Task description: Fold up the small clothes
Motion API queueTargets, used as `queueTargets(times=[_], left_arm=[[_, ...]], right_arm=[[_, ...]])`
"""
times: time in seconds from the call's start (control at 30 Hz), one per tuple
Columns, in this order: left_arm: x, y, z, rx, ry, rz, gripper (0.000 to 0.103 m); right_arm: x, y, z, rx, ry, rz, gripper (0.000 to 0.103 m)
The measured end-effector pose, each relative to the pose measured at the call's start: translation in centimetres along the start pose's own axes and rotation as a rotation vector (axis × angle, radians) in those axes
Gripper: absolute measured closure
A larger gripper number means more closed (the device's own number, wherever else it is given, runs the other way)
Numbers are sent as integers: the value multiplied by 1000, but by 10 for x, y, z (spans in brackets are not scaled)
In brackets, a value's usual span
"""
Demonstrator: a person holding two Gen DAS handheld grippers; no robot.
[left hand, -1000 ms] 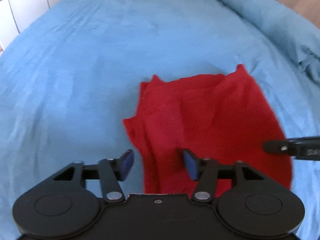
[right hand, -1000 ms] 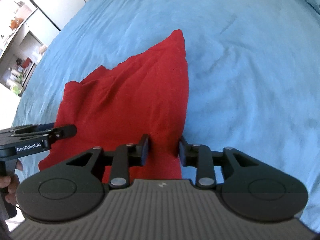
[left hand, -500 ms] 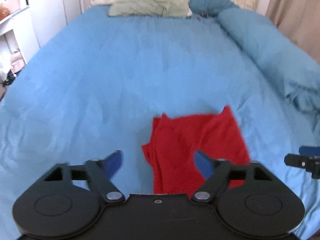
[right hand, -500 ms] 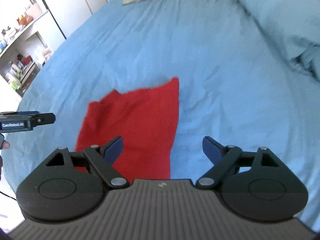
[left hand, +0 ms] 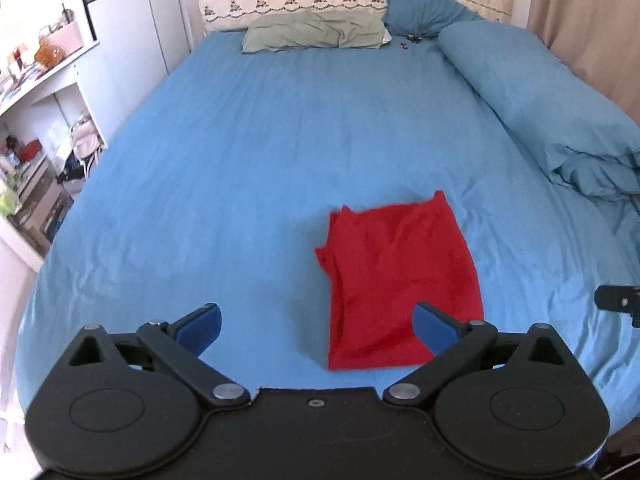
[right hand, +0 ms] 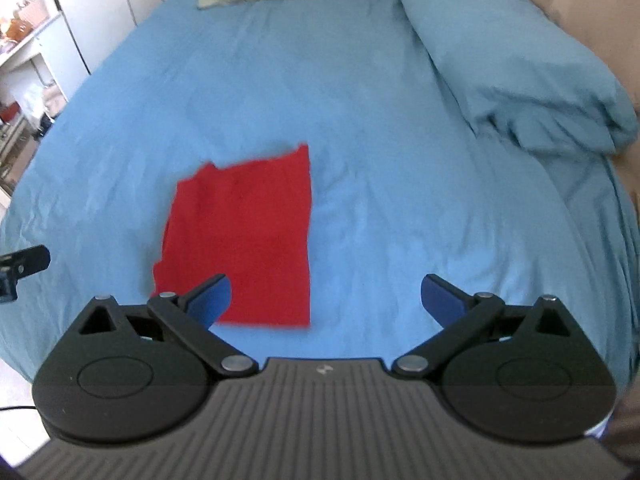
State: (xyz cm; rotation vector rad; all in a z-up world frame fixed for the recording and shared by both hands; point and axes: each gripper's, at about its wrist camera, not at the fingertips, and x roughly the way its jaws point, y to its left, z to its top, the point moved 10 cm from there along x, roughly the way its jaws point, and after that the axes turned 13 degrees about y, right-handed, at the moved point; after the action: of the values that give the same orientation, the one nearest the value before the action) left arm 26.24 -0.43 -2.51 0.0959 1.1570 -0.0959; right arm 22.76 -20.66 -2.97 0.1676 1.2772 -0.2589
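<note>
A small red garment (left hand: 400,280) lies folded into a rough rectangle on the blue bed sheet (left hand: 240,160); it also shows in the right wrist view (right hand: 244,240). My left gripper (left hand: 318,328) is open and empty, held above the sheet just short of the garment's near edge. My right gripper (right hand: 326,300) is open and empty, raised above the sheet to the garment's right. The left gripper's tip shows at the left edge of the right wrist view (right hand: 24,262); the right gripper's tip shows at the right edge of the left wrist view (left hand: 618,300).
A rolled blue duvet (left hand: 540,100) runs along the bed's right side. A green pillow (left hand: 312,34) and a blue pillow (left hand: 424,12) lie at the headboard. White shelves with clutter (left hand: 36,120) stand left of the bed. A beige curtain (left hand: 592,20) hangs on the right.
Both grippers have opened, let go of the red garment and pulled back and up. The garment now lies flat on the sheet, farther away in both views.
</note>
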Motion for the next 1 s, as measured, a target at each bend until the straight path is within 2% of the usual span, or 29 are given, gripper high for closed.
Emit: queueTargets(times=[0.2,0.37,1.0], left_arm=[[7,-4,-35,-15,39,8,0],[10,-10,-48,7,40,6,0],[12,-19,-45,46,40,-4,0]], right_arm=[[4,-1,-40,11,42,-57,0],[6,0,-57,-1,51,-77,0],[7,-2,-62,23,71,-85,0]])
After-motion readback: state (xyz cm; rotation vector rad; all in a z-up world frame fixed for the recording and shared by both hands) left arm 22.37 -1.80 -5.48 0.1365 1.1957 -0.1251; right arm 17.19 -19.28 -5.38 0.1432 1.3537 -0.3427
